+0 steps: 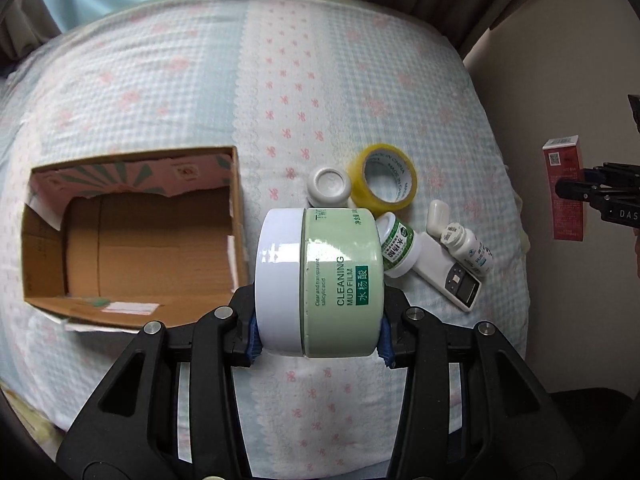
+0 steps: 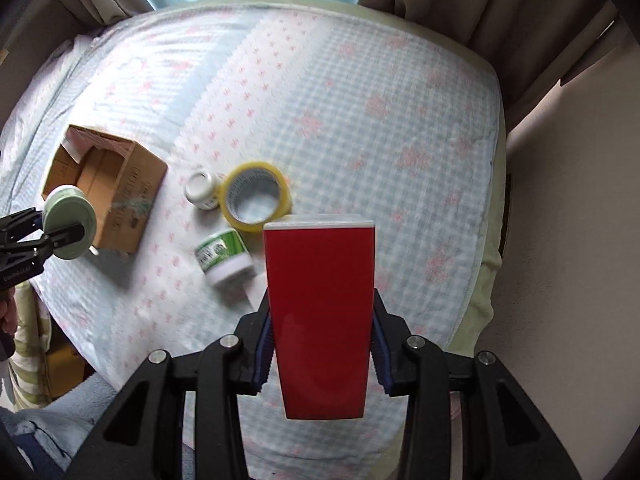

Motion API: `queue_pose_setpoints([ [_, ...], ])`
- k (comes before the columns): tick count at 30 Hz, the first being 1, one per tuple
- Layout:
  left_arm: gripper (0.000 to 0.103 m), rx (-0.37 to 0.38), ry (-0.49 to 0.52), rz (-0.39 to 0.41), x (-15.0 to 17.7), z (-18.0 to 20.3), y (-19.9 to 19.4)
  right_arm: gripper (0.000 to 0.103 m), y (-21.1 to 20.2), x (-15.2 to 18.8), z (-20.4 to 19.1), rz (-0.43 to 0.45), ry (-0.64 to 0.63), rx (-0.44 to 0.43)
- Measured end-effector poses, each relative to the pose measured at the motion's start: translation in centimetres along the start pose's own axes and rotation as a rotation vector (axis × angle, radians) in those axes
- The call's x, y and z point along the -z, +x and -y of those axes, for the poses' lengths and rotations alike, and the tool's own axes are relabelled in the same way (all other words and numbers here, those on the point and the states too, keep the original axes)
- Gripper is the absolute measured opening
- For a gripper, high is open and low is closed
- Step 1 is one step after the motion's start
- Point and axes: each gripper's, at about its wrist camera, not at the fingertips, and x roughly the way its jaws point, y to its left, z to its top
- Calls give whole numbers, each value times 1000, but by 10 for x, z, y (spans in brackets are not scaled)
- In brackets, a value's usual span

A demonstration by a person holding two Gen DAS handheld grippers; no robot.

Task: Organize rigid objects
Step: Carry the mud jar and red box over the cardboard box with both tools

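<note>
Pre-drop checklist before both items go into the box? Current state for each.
1. Left hand-held gripper grip on green jar: ok, clamped at both sides, lid to the left.
2. Right hand-held gripper grip on red box: ok.
3. Cardboard box open: ok, flaps clear.
4. Room inside the box: ok, visible floor looks empty.
5. Jar over the opening: not ok, right of the box's edge.
6. Tape roll and small bottles out of path: ok.

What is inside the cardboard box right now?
The cardboard box shows only bare brown floor and walls, with a torn printed flap at its far edge; no items visible inside. Its near right corner is hidden behind the green jar held in the left tongs.
</note>
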Motion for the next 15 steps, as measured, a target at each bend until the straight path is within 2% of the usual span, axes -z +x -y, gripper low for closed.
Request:
queue_pose_setpoints([
  [7, 39, -19, 54, 84, -25, -72, -64, 38, -51, -41, -95, 99, 7, -78],
  [11, 39, -19, 53, 88, -32, -125, -84, 38, -58, -63, -155, 135, 23, -130],
  [15, 39, -34, 63, 78, -33, -176, -90, 38, -47, -82, -211, 136, 39, -183],
])
